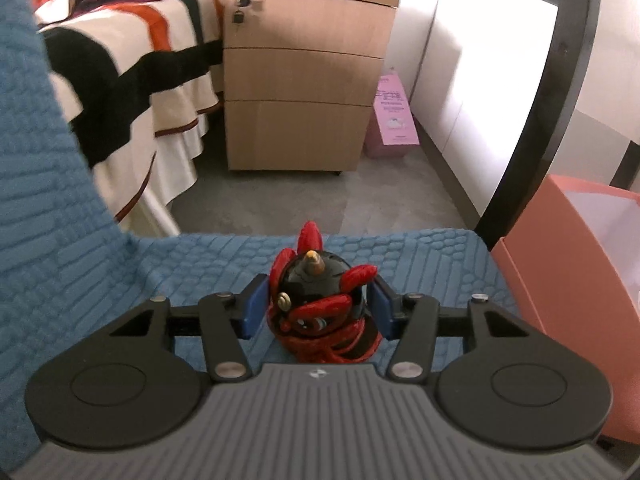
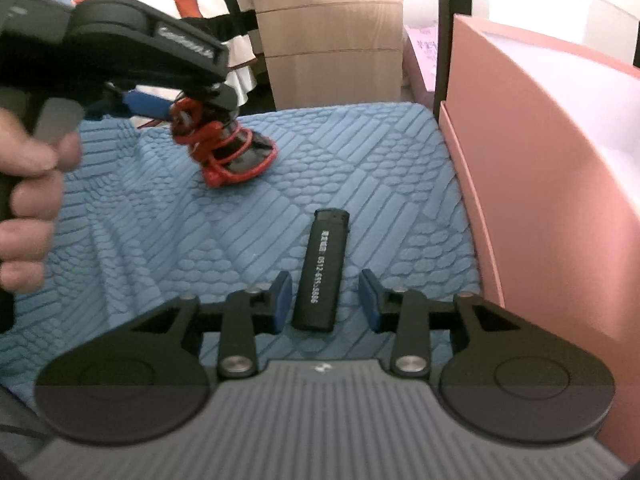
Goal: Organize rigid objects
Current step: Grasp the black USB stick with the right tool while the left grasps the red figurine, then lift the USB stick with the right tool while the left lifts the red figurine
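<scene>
Right tool (image 2: 325,298) is open astride the lighter (image 2: 322,270), whose long axis runs toward 12 o'clock; left tool (image 1: 316,306) grips the figurine (image 1: 320,304); box (image 2: 540,184) at 2 o'clock.

Pink box (image 2: 532,168) wall rightward

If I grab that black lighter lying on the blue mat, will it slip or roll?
The black lighter looks rigid and smooth, so it may slip between the pads of the right gripper. It lies flat on the textured blue mat and has flattish sides, so it probably won't roll. It's likely light.
</scene>
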Demonstrator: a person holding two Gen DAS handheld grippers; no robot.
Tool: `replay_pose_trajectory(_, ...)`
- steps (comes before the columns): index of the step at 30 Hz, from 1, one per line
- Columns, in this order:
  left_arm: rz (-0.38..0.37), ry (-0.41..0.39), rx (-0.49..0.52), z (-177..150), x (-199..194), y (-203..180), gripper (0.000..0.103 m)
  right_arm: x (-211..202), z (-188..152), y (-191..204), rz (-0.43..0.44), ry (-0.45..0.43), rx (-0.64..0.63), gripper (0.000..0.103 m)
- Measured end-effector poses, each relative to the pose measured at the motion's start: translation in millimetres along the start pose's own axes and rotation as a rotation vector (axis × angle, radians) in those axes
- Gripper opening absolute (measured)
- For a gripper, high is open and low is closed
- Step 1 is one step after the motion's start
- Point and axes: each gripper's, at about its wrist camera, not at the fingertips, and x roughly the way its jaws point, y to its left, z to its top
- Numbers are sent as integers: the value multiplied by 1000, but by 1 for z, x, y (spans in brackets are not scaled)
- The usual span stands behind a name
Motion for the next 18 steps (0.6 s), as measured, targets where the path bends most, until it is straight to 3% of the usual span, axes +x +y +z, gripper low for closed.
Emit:
replay_pose_trajectory(3,2,19,-46,-11,-12,9,59,-1,-1,5,-23,2,-44,25)
replay_pose_trajectory(11,39,54,-69,-39,-48,11,58,-13,-7,4,-8,36,-25,25)
replay_pose_trajectory(18,27,55,-88,-63,-79,6,58,-32,-21,6,7,55,-19,25)
